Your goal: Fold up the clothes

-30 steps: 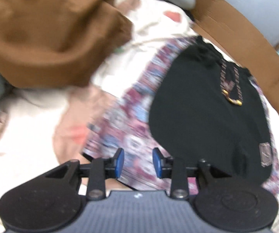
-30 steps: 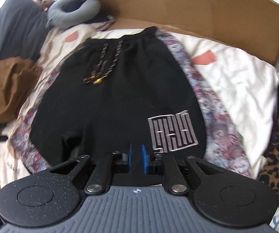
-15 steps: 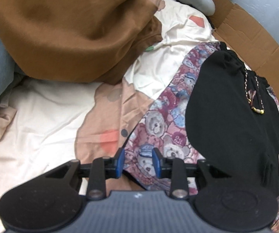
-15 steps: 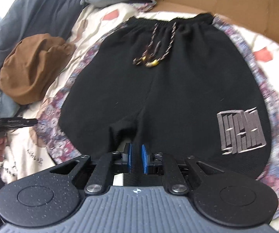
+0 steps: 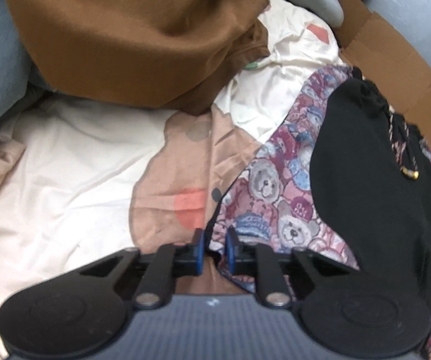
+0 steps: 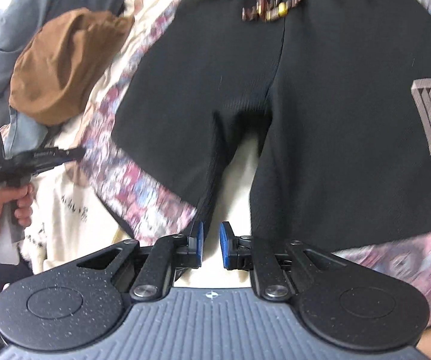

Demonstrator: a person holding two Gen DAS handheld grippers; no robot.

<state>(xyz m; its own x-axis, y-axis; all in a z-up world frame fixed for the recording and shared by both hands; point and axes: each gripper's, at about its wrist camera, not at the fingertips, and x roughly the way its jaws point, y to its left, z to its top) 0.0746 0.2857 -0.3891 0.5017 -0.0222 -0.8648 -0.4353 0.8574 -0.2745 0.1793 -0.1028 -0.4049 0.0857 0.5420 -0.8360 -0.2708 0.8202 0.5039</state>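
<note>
Black shorts (image 6: 320, 96) lay spread flat, waistband and drawstring (image 6: 272, 9) at the far side, on a teddy-bear print garment (image 5: 275, 186) that covered part of the cream bed sheet (image 5: 65, 180). The right tongs (image 6: 211, 247) hovered at the crotch gap between the two leg hems, blue pads slightly spread and pinching nothing, while the left tongs (image 5: 214, 247) sat at the near left edge of the print garment, pads a little apart with the cloth's edge between them. A brown garment (image 5: 131, 30) was heaped beyond, with cardboard (image 5: 395, 60) behind the shorts.
</note>
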